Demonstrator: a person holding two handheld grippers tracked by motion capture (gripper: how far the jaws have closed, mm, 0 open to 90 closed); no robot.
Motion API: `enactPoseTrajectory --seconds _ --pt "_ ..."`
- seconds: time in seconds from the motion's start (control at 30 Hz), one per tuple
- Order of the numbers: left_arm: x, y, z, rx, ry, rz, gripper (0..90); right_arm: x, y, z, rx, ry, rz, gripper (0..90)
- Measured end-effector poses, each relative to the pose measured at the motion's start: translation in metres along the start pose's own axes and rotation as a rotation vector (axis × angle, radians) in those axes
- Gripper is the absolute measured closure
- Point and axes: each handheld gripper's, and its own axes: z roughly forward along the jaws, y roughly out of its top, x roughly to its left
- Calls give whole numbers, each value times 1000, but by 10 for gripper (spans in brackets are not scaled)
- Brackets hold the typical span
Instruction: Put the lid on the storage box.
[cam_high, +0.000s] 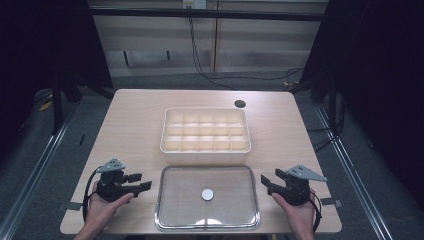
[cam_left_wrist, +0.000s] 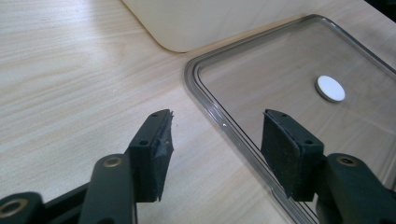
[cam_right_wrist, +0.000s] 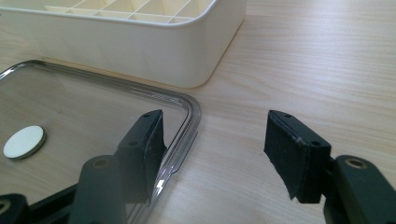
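High view: clear lid flat on worktop, just in front of compartment box, white disc at its middle. Left gripper and right gripper flanking lid's short edges, jaws wide, holding nothing (close, not yet touching). Step in hand, likely: approach for a two-sided grasp. Next calls for closing evenly on both rims, then lifting level. Hands low, palms up under grippers, aimed inward.

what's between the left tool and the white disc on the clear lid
The clear lid's raised rim and bare clear panel lie between the left tool and the white disc, per the left gripper view.
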Motion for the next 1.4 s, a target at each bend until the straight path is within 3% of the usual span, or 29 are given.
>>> enactPoseTrajectory --seconds 0.07,0.23,0.43,0.53,0.57,0.67,0.73,0.83,1.0,1.17,1.23,1.4 --pt "-1 0 -1 7 22 12 445 0 -1 0 7 8 2 370" --pt "-2 -2 -1 34 16 -3 431 1 0 -1 16 13 11 363" --pt "-8 1 -4 17 -4 16 484 5 2 -1 45 17 8 415" --pt "-9 1 -4 19 -2 18 486 6 6 -2 42 41 22 392" --pt "-9 1 -4 20 6 20 482 6 12 -3 65 67 38 396" --pt "-7 3 -2 22 10 12 477 7 20 -5 80 65 30 387" --pt "-6 4 1 28 -2 14 487 6 27 -3 88 92 54 372" --pt "-6 3 11 62 -10 21 516 7 30 14 156 88 58 386" --pt "-7 1 14 65 -35 16 510 8 20 34 199 111 40 430" --pt "-7 1 17 72 -20 10 474 6 17 39 191 112 55 469" --pt "-9 0 22 80 -48 12 510 7 13 43 202 115 60 495" --pt "-14 -1 31 125 -62 42 555 11 9 50 231 114 43 499"
